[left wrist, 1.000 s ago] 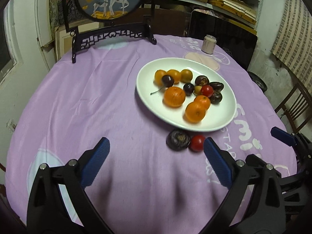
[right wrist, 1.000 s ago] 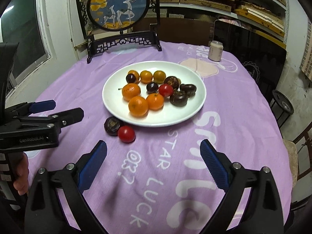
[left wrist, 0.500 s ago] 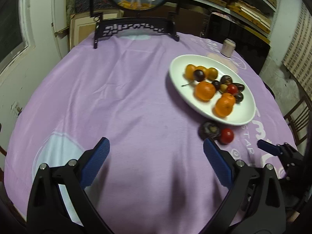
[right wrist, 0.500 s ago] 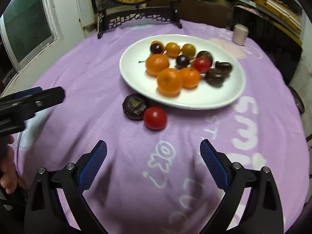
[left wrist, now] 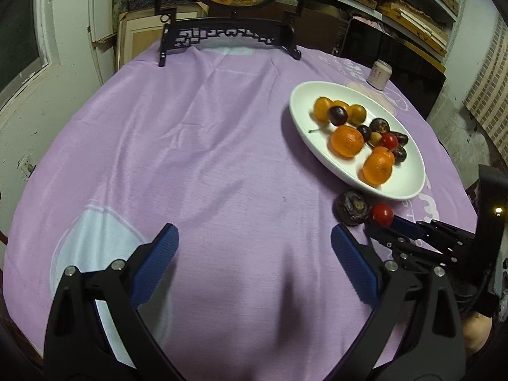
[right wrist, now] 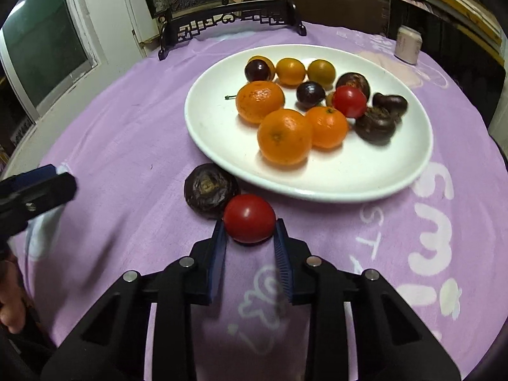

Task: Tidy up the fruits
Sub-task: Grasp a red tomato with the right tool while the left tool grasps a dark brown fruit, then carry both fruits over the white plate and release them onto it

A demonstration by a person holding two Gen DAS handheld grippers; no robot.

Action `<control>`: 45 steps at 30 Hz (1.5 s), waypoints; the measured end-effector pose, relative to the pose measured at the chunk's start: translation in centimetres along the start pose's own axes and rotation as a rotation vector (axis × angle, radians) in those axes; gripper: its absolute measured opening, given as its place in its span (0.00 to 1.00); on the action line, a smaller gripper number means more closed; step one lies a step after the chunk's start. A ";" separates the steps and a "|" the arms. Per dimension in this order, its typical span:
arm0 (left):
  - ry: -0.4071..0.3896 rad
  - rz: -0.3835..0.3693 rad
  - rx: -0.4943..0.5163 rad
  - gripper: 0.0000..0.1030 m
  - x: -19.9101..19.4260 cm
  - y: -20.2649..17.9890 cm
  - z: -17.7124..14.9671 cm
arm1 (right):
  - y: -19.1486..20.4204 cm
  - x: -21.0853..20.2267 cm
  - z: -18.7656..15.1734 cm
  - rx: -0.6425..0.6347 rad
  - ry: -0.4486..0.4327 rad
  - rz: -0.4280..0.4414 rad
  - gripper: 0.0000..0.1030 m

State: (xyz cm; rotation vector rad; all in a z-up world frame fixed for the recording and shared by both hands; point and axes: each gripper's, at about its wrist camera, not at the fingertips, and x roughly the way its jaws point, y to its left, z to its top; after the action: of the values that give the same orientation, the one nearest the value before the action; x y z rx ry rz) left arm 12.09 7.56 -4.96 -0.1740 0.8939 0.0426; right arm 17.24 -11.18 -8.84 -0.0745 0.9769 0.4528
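A red tomato (right wrist: 249, 217) lies on the purple cloth just in front of the white plate (right wrist: 349, 174), touching a dark wrinkled fruit (right wrist: 209, 190). My right gripper (right wrist: 250, 223) is closing, the tomato sits between its jaws, and both blue pads touch its sides. The plate holds several oranges, small yellow fruits, dark fruits and another red tomato (right wrist: 349, 101). In the left wrist view my left gripper (left wrist: 254, 247) hangs open over bare cloth, well left of the plate (left wrist: 317, 146); the right gripper's fingers (left wrist: 403, 225) reach the tomato (left wrist: 382, 214) there.
An ornate dark stand with a round picture (left wrist: 228, 35) sits at the table's far edge. A small pale can (left wrist: 379, 74) stands behind the plate. The round table's cloth edge drops off at right, near a chair and shelves. A hand (right wrist: 9, 304) shows at lower left.
My right gripper came down and forward to the loose tomato and its jaws went from wide apart to closed around it. The left gripper shifted left, away from the plate.
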 end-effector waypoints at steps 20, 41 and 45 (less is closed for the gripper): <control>0.127 -0.025 0.211 0.66 8.5 -10.9 0.5 | -6.1 -5.8 -7.0 0.081 -0.013 -0.033 0.30; 0.050 -0.153 0.222 0.40 2.4 -10.1 -0.9 | -3.8 -6.1 -4.2 0.050 -0.062 0.000 0.30; 0.035 -0.149 0.217 0.40 1.7 -9.7 -0.1 | -3.7 -6.2 -3.7 0.051 -0.070 0.003 0.30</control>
State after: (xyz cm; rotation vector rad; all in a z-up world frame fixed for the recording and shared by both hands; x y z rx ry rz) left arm 14.14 -2.03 -5.09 -0.0388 0.9119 -0.1962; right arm 12.94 -17.59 -6.43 -0.0106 0.9196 0.4303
